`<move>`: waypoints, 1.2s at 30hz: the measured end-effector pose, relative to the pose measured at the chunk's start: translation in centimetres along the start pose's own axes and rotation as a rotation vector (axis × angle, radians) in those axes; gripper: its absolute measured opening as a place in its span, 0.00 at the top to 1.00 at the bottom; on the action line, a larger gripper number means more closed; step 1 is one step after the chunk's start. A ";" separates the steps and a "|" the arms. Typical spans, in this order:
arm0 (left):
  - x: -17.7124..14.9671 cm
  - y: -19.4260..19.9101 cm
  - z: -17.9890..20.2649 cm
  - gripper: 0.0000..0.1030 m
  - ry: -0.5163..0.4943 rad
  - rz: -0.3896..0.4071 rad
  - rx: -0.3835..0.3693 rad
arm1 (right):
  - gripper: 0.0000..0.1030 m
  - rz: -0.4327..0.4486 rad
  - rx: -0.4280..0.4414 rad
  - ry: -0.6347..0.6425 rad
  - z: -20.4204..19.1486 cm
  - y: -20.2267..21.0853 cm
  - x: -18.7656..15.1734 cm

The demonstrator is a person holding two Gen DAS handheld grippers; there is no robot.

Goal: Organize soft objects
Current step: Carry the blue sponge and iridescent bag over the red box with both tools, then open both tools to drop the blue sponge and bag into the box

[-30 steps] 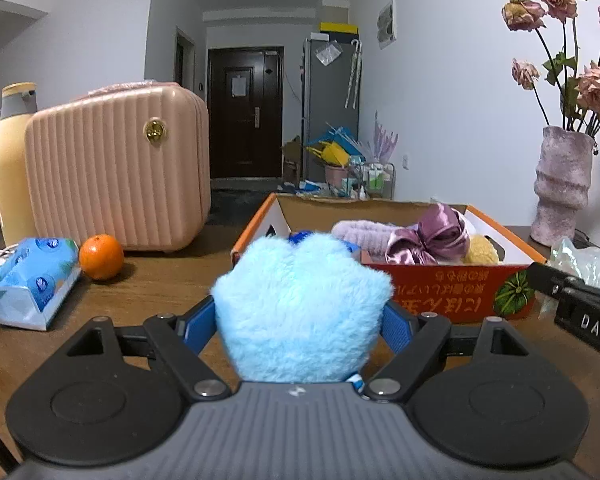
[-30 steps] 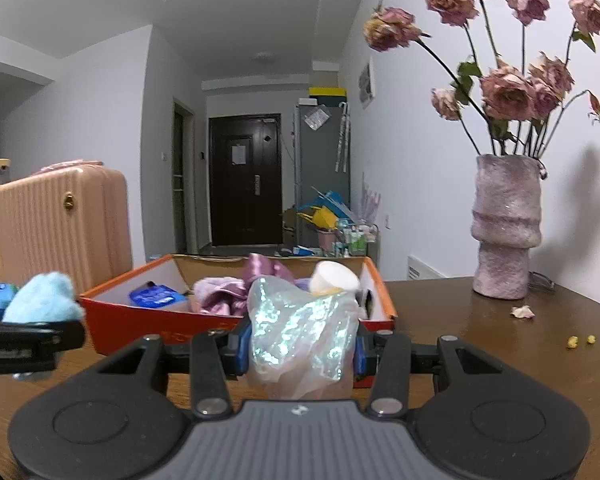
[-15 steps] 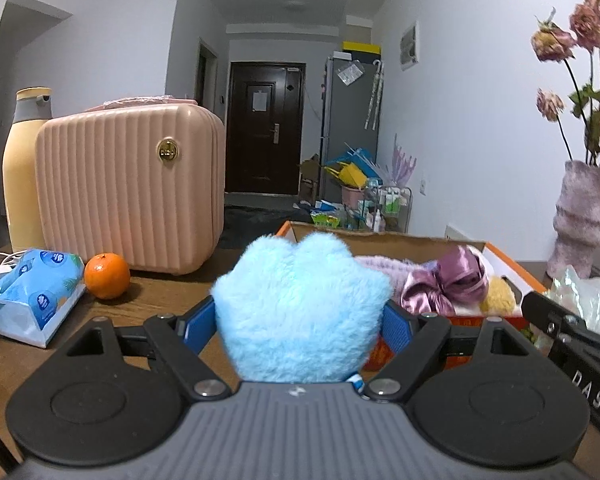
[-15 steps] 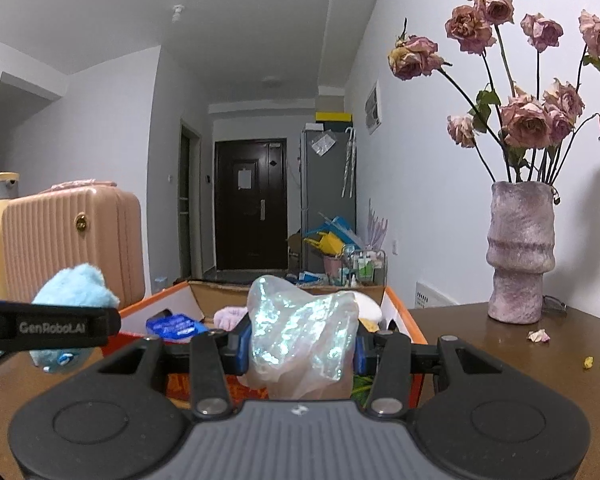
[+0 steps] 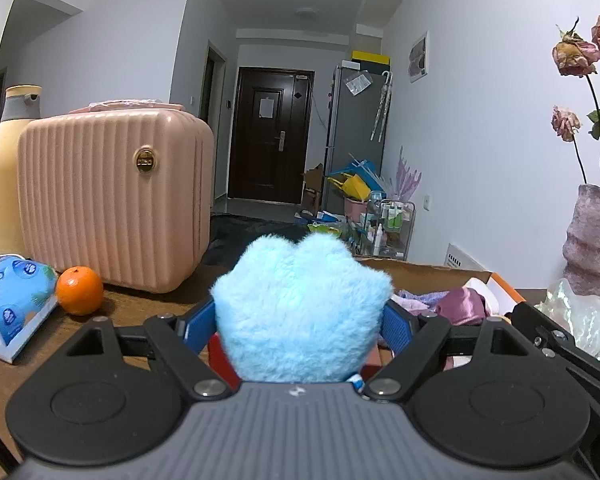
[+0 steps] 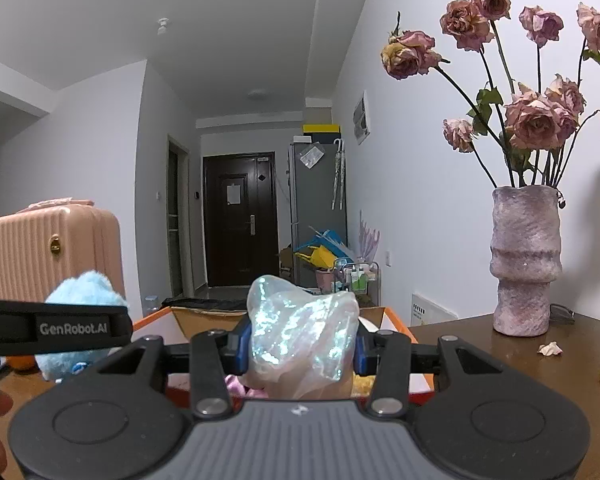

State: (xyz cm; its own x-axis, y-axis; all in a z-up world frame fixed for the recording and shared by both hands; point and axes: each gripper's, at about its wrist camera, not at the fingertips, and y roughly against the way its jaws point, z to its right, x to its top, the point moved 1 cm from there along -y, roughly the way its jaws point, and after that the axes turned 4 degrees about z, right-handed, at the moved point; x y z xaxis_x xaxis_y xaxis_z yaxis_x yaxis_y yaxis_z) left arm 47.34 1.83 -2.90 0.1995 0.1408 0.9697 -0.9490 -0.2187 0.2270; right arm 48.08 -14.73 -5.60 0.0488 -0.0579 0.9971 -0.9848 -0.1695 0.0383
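left gripper [image 5: 300,320]: blue plush paw [image 5: 302,312] is pinched between the fingers, held up near the orange box [image 6: 396,320]
right gripper [image 6: 300,346]: pearly squishy toy [image 6: 302,340] is squeezed tight, right at the box's near wall
box: already filled with soft stuff (purple satin thing included)
risk: both could be dropped short onto the desk [image 6: 500,364] if released before the rim is cleared; grippers are close, so a bump is possible
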 end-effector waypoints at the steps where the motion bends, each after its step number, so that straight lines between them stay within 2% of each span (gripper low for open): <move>1: 0.0 -0.3 0.2 0.19 0.000 0.001 0.002 | 0.57 0.001 -0.003 -0.003 0.0 -0.3 0.0; 19: 0.9 -4.7 2.3 0.19 -0.006 0.005 -0.001 | 0.56 0.015 -0.042 -0.035 2.0 -6.1 0.3; 30: 1.1 -8.7 3.4 0.17 -0.035 -0.005 0.002 | 0.54 -0.019 -0.054 -0.049 3.7 -10.8 0.3; 33: 0.9 -9.5 3.5 0.12 -0.046 -0.018 0.003 | 0.45 -0.045 -0.046 -0.051 3.9 -11.5 0.0; 35: 0.8 -9.7 3.3 0.05 -0.033 -0.033 0.004 | 0.24 -0.045 -0.040 -0.073 4.2 -11.4 0.0; 36: 0.8 -9.6 3.2 0.00 -0.023 -0.035 0.007 | 0.18 -0.036 -0.042 -0.082 4.3 -11.2 0.0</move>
State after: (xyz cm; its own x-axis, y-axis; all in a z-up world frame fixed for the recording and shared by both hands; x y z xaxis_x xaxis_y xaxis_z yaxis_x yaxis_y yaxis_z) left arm 57.40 1.00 -4.02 0.2384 0.1267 0.9629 -0.9395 -0.2212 0.2617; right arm 59.87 -17.03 -6.34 0.0960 -0.1328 0.9865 -0.9882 -0.1313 0.0785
